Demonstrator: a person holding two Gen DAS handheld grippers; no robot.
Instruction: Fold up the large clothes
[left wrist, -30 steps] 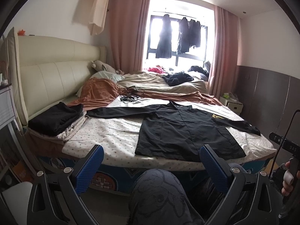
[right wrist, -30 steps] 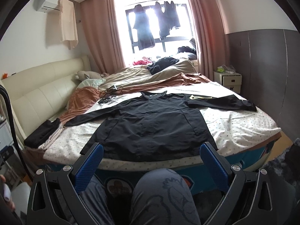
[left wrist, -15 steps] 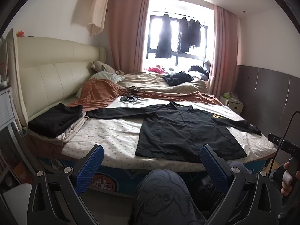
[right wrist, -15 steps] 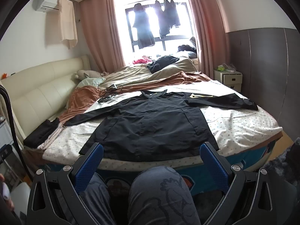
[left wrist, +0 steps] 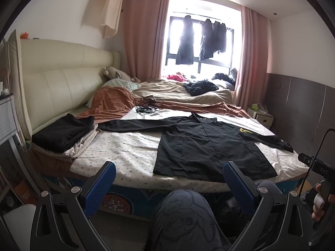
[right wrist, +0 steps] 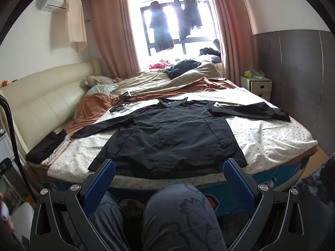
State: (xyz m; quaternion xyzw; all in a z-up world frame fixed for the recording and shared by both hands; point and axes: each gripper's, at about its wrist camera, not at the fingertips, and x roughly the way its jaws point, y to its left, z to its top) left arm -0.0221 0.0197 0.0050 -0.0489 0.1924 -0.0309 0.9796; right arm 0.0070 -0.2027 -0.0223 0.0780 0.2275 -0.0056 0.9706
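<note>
A large black jacket (left wrist: 211, 144) (right wrist: 169, 136) lies spread flat, front up, on the dotted bed sheet (left wrist: 125, 146) (right wrist: 272, 138), both sleeves stretched out sideways. My left gripper (left wrist: 167, 184) is open, held low in front of the bed's near edge, left of the jacket's hem. My right gripper (right wrist: 167, 183) is open too, centred before the hem and well short of it. Neither holds anything. A person's knees (left wrist: 184, 213) (right wrist: 178, 209) in grey patterned trousers sit between the fingers.
A folded stack of dark and pale clothes (left wrist: 62, 133) (right wrist: 46, 148) rests at the bed's left end. Crumpled brown and beige bedding (left wrist: 167, 96) fills the far half. A bedside cabinet (right wrist: 255, 83) stands right; clothes hang at the window (left wrist: 199, 39).
Both views have crept slightly forward and shifted a little; the jacket and the open grippers are otherwise unchanged.
</note>
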